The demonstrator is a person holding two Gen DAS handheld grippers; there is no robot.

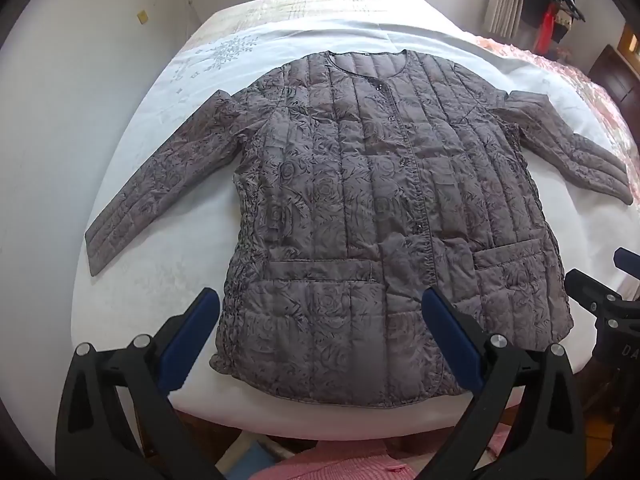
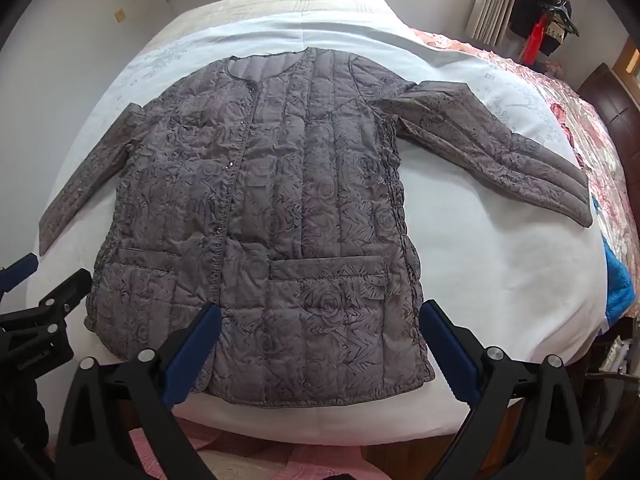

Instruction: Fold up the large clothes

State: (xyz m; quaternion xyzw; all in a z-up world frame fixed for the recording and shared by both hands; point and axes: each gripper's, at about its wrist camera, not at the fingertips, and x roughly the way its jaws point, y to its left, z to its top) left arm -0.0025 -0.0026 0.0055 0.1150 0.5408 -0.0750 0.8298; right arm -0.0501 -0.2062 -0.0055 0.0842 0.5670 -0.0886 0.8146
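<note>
Across the white bed I see the jacket spread flat, front up, collar toward the far wall and hem near the bed's near edge. It is grey, quilted in vertical channels with a rose print, snapped shut down the middle, both sleeves angled out and down. Two patch pockets sit low on the front; I cannot tell if anything is in them.

My left claw hovers with its jaws wide, gripping nothing, its blue pads bracketing the hem's left half. My right claw is equally wide and empty above the hem's right half.

White sheet lies bare around both sleeves. A pink floral quilt borders the right side, with something blue at that edge.
</note>
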